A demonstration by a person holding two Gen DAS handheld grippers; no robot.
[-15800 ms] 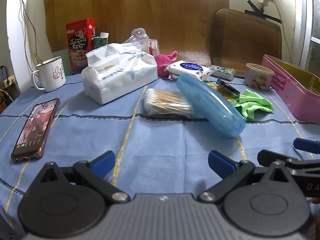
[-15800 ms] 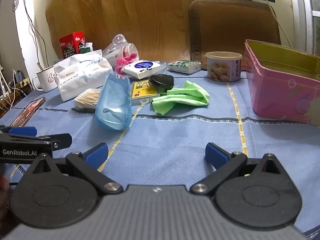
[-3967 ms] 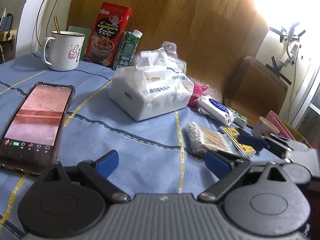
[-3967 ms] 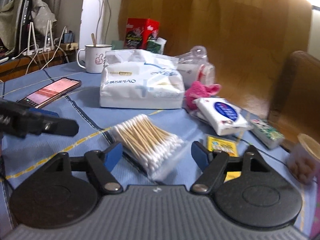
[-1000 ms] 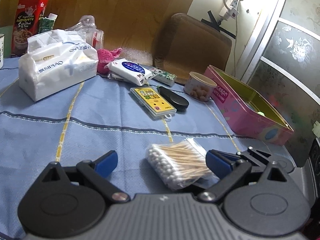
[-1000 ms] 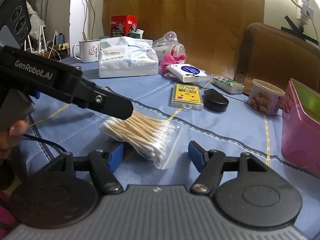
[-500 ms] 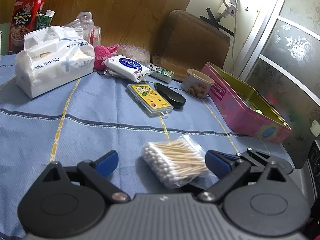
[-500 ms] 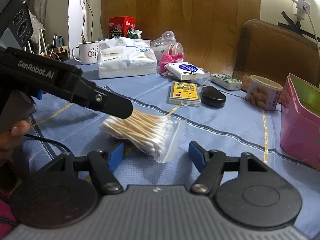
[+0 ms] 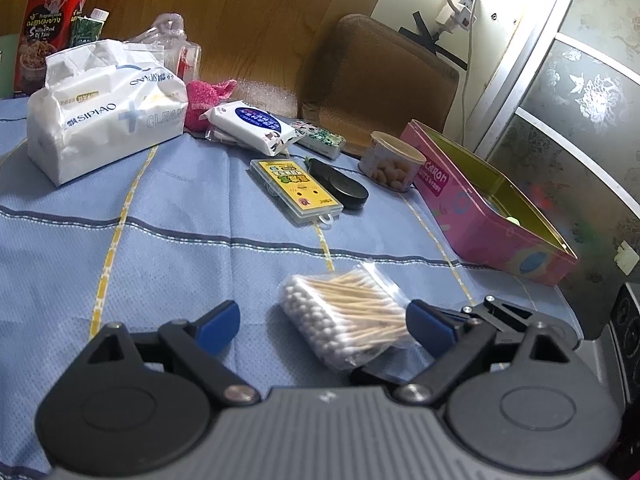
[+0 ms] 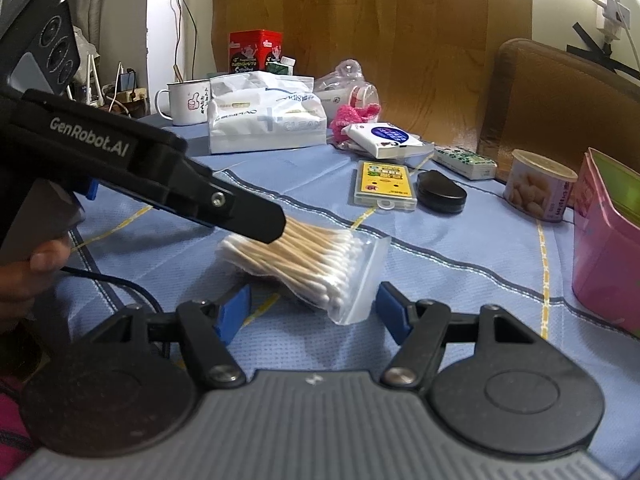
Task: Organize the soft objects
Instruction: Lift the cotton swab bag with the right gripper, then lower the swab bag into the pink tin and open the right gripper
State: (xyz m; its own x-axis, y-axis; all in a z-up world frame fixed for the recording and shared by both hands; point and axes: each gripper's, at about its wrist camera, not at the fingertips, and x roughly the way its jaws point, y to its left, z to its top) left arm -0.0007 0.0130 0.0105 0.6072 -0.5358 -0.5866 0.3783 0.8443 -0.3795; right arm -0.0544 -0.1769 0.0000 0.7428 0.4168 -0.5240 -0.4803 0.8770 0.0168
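A clear bag of cotton swabs [image 9: 348,316] lies on the blue tablecloth between both grippers; it also shows in the right wrist view [image 10: 308,260]. My left gripper [image 9: 324,324] is open, its right finger beside the bag. My right gripper [image 10: 314,312] is open with the bag between its fingers, apart from both pads. A white tissue pack [image 9: 104,108], a pink cloth [image 9: 206,96] and a wet-wipe pack [image 9: 250,122] lie at the back. The pink tin [image 9: 492,208] stands open at the right.
A yellow card case [image 9: 296,190], a black oval case [image 9: 340,188], a snack cup [image 9: 390,160], a small green-white box [image 9: 320,138], a red tin [image 9: 44,32] and a mug [image 10: 186,100] stand around. A brown chair back [image 9: 380,76] is behind the table.
Both grippers have shifted slightly closer to the swab bag over the last second. Since 4 seconds ago the bag has moved from the table's middle to near its front edge.
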